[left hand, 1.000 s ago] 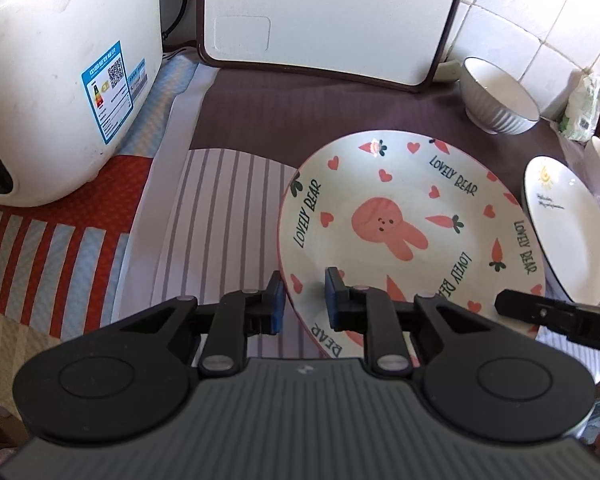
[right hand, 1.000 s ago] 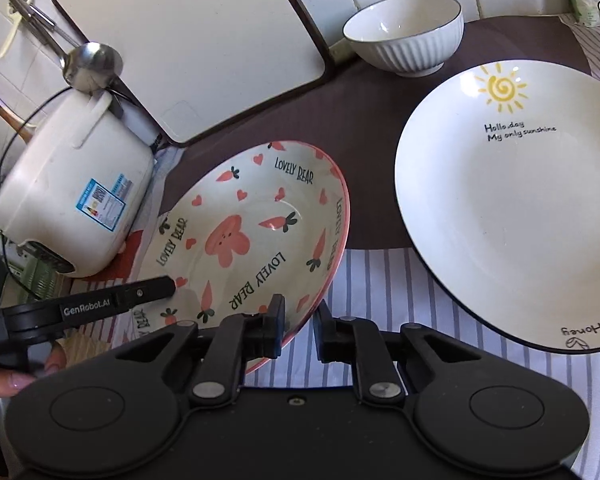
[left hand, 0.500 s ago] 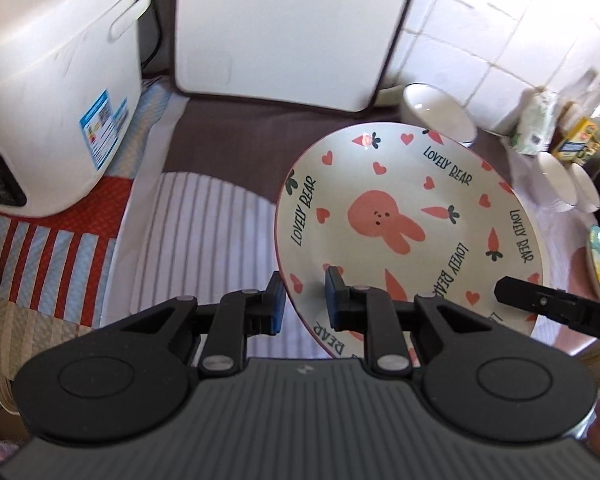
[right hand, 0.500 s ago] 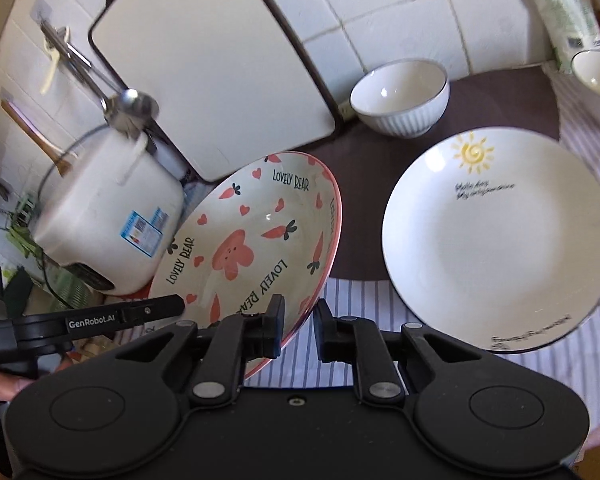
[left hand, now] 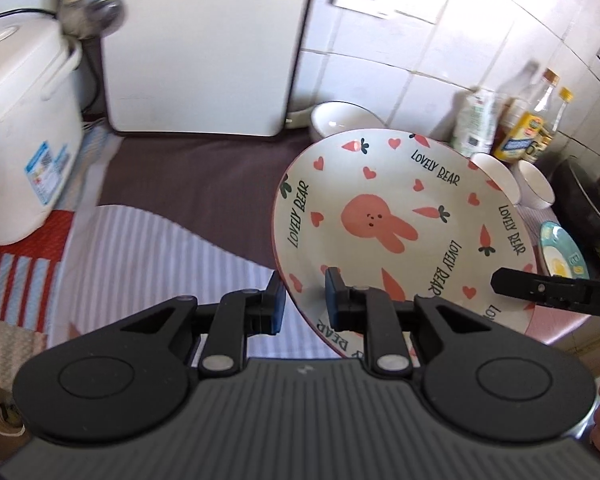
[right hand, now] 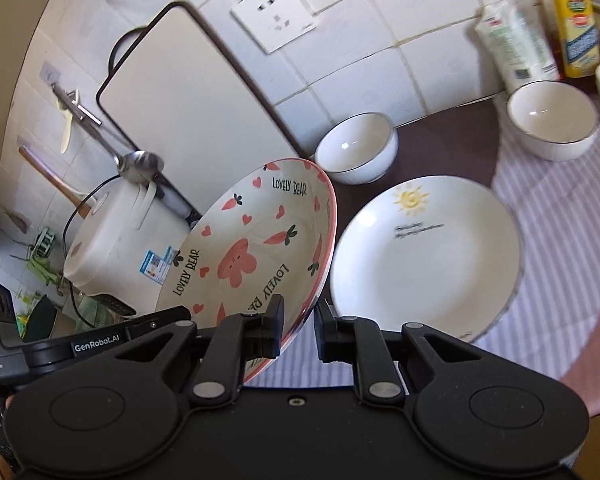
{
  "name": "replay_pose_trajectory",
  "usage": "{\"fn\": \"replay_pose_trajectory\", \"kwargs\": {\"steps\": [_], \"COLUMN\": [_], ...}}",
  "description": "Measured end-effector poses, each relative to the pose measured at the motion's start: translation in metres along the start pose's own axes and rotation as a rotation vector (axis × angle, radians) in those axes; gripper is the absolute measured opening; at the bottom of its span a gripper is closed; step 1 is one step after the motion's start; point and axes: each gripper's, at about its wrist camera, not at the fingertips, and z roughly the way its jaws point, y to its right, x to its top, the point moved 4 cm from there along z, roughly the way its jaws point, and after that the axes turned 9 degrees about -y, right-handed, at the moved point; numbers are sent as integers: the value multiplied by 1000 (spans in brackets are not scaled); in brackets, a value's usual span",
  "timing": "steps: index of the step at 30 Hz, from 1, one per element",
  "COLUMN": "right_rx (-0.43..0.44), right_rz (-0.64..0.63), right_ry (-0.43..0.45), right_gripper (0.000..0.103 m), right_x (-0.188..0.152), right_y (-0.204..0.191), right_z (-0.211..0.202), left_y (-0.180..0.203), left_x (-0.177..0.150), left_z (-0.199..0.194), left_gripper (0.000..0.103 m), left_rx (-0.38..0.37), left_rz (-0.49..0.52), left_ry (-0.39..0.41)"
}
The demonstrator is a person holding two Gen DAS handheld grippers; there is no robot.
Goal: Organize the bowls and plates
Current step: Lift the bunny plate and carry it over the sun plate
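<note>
The pink-rimmed rabbit plate (left hand: 400,216) marked "Lovely Bear" is held in the air, tilted, by both grippers. My left gripper (left hand: 303,300) is shut on its near-left rim. My right gripper (right hand: 298,326) is shut on its other rim, and the plate shows there too (right hand: 256,248). A white plate with a sun drawing (right hand: 424,256) lies flat on the striped cloth, below and right of the lifted plate. A white bowl (right hand: 356,148) stands by the wall behind it. Another white bowl (right hand: 552,120) stands further right.
A white rice cooker (left hand: 16,136) stands at the left, a white cutting board (left hand: 204,44) leans on the tiled wall. Bottles and a packet (left hand: 516,120) stand at the back right. A teal plate (left hand: 560,252) lies at the far right near a dark pan.
Both grippers have lifted the rabbit plate higher off the cloth and carried it to the right; the counter looks farther away and the sun plate is now fully uncovered.
</note>
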Motion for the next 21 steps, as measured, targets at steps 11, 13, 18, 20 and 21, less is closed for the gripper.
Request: {"fn": "replay_pose_trajectory", "kwargs": {"steps": [11,13,18,20,21], "right_rx": [-58,-70,-102,-110,-113], "right_rz": [55,60,70,76,83], "right_ry": [28,22,-5,-16,-21], "right_gripper": [20,20,20,20,20], "right_x": [9,14,20,22,23], "right_y": [57,67,90,97,101], "right_z": [-18,-15,-3,4,8], "left_y": [42,47,53,53,53], "left_x": [2,2,5,6,6], "left_z": [54,66,91,99,103], "left_gripper": [19,19,19,19,19], "left_rx": [-85,-98,-109,-106,-106], "left_rz": [-19,-22,-19,-20,-19], "left_ry": [-35,-49,-83,-90,-93]}}
